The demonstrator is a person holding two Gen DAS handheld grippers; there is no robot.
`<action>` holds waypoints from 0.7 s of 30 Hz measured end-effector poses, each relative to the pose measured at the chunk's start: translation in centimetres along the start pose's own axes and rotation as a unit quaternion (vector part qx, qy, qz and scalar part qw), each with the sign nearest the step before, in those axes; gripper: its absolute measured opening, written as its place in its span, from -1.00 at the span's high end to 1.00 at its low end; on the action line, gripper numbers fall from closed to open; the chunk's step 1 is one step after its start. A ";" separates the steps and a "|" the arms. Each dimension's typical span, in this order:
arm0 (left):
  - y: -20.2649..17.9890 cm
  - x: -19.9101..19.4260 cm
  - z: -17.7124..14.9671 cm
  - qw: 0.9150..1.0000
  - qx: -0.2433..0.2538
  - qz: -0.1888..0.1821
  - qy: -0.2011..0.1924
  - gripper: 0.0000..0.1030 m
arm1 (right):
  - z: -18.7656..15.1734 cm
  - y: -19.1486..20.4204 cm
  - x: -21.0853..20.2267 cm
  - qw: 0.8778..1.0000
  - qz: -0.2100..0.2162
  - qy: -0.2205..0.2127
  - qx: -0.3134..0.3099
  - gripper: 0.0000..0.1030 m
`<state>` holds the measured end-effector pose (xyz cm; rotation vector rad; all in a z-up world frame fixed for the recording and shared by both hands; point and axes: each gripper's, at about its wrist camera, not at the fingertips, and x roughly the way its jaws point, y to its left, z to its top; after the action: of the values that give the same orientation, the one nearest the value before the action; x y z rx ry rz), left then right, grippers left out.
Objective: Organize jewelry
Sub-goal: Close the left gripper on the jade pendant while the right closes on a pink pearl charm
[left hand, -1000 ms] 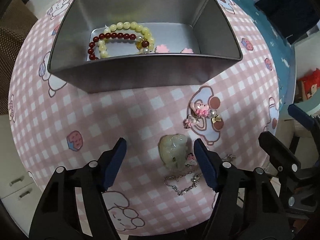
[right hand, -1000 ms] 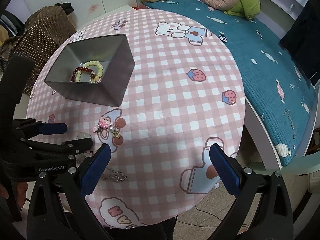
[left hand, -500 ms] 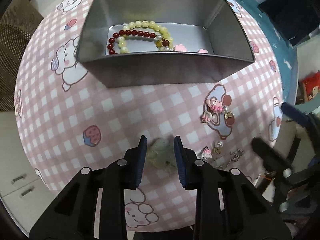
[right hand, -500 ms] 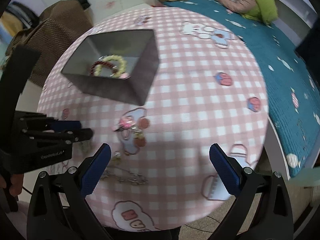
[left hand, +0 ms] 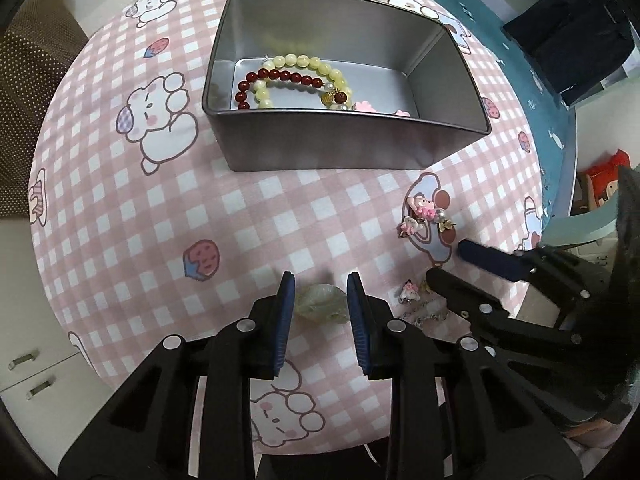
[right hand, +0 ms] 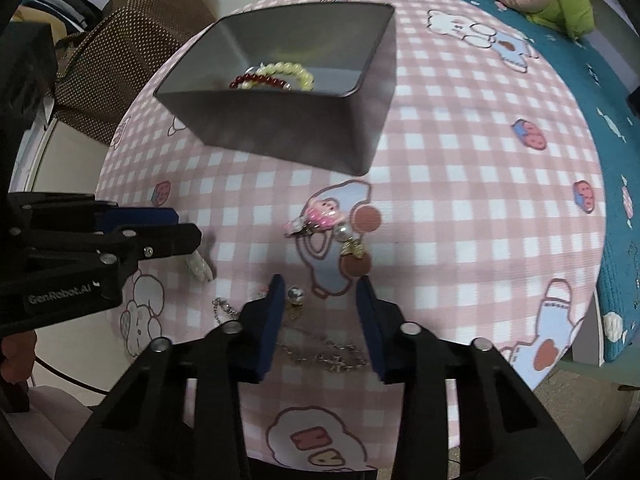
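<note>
My left gripper (left hand: 320, 292) is shut on a pale green jade pendant (left hand: 322, 303), held just above the pink checked tablecloth (left hand: 120, 216); it also shows in the right wrist view (right hand: 176, 228). My right gripper (right hand: 320, 292) is partly closed and empty, over a silver chain (right hand: 320, 350) and a pearl earring (right hand: 295, 294). A pink bear charm (right hand: 320, 216) lies just ahead of it. The grey metal tin (left hand: 340, 140) holds a red bead bracelet (left hand: 280, 78) and a yellow bead bracelet (left hand: 308, 62).
A small pink earring (left hand: 409, 292) lies between the two grippers. A teal bed (right hand: 580, 40) runs along the table's right side. A brown dotted bag (right hand: 104, 48) stands at the far left. White drawers (left hand: 28, 360) are below the table's left edge.
My left gripper closed on the jade pendant and lifted it slightly. My right gripper moved left and down over the chain and narrowed from wide open.
</note>
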<state>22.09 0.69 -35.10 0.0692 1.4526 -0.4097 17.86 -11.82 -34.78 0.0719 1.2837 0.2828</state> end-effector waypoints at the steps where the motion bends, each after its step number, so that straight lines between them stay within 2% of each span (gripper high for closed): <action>1: -0.4 0.1 0.2 1.000 0.000 -0.001 0.000 0.48 | 0.0 0.2 0.1 1.000 0.001 -0.001 -0.004 0.39; 4: -0.4 -0.5 0.2 1.000 0.000 -0.003 -0.002 0.48 | -0.2 0.3 0.0 1.000 -0.004 0.000 -0.008 0.46; 6: -0.3 -0.9 0.3 1.000 -0.001 -0.005 -0.003 0.48 | -0.2 0.4 0.1 1.000 -0.008 -0.001 -0.012 0.68; 9: -0.4 -1.1 0.5 1.000 -0.003 -0.006 -0.007 0.48 | -0.1 0.4 0.3 1.000 -0.012 -0.001 -0.016 0.80; 21: 0.0 -3.1 0.9 1.000 -0.005 -0.009 -0.026 0.48 | 0.8 -1.4 -1.1 1.000 -0.008 -0.017 0.013 0.81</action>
<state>22.77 1.12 -31.94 0.0375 1.4050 -0.4164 18.57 -13.32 -33.80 0.0888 1.2538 0.2505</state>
